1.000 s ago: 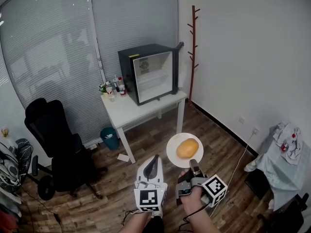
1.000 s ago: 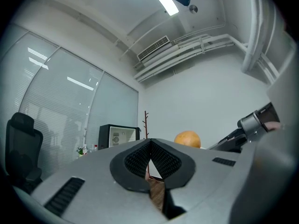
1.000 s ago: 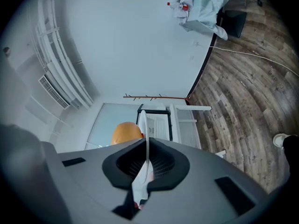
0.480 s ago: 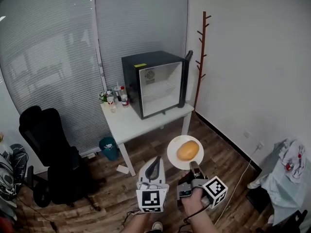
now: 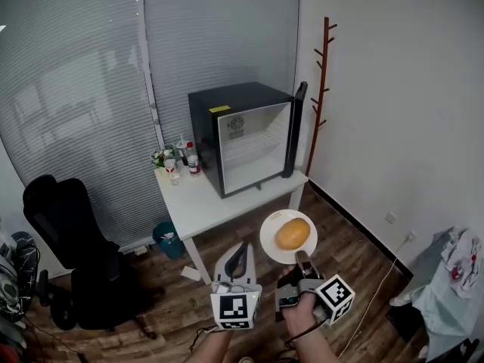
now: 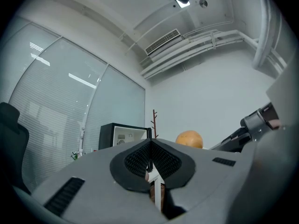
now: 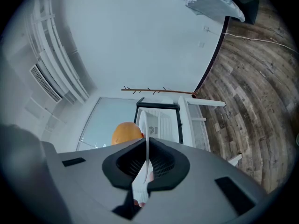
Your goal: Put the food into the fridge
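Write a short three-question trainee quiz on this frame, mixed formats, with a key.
1. True or false: the fridge has its door standing open.
2. A bun lies on a plate. The right gripper is shut on: A the bun, B the plate's rim, C nothing.
3. Fill in: the fridge stands on a white ____.

Key: 1 true. 2 B. 3 table.
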The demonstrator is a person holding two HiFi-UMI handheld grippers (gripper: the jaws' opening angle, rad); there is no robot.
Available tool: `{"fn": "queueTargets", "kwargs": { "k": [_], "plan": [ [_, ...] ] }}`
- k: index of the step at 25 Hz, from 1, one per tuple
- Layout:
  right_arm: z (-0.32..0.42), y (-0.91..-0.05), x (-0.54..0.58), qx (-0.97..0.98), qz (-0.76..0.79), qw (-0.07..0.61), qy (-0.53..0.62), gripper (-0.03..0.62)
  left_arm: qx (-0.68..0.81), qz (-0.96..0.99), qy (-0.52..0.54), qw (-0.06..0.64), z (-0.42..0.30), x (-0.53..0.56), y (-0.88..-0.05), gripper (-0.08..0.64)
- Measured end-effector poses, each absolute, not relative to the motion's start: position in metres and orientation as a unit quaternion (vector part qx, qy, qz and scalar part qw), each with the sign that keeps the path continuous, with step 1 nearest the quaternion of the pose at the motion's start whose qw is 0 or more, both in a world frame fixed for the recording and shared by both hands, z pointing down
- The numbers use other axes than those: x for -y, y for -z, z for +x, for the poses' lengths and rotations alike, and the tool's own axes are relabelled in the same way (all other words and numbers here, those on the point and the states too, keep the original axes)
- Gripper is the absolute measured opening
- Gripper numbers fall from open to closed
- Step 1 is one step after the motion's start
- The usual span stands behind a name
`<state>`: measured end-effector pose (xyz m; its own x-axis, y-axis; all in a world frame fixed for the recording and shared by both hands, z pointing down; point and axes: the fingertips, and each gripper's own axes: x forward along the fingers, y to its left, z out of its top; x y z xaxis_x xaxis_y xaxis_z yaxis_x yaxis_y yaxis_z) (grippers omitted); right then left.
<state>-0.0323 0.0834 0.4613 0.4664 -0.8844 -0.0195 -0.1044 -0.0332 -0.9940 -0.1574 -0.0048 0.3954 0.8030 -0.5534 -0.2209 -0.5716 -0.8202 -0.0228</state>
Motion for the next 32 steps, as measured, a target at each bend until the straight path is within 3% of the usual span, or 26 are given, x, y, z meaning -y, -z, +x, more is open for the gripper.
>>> {"fn": "queueTargets", "kwargs": {
  "k": [8,23,32],
  "plan": [
    [0.027,-0.475,-0.055,-0.39,-0.624,0.576,0.355,0.034,-0.308,-0.945,-0.095,0.048,-0.099,0.029,-0.405,0.025],
    [0.208,-0.462,-0.014,-0.438,-0.596,0.536,0.406,0.034,-0.384,-0.918,-0.086,0.054,0.073,0.053,-0.392,0.025],
    [0.257,-0.469,0.021,-0.461,-0.564,0.525,0.441,0.034,-0.433,-0.897,-0.064,0.065,0.111,0.074,-0.4,0.025]
  ]
}}
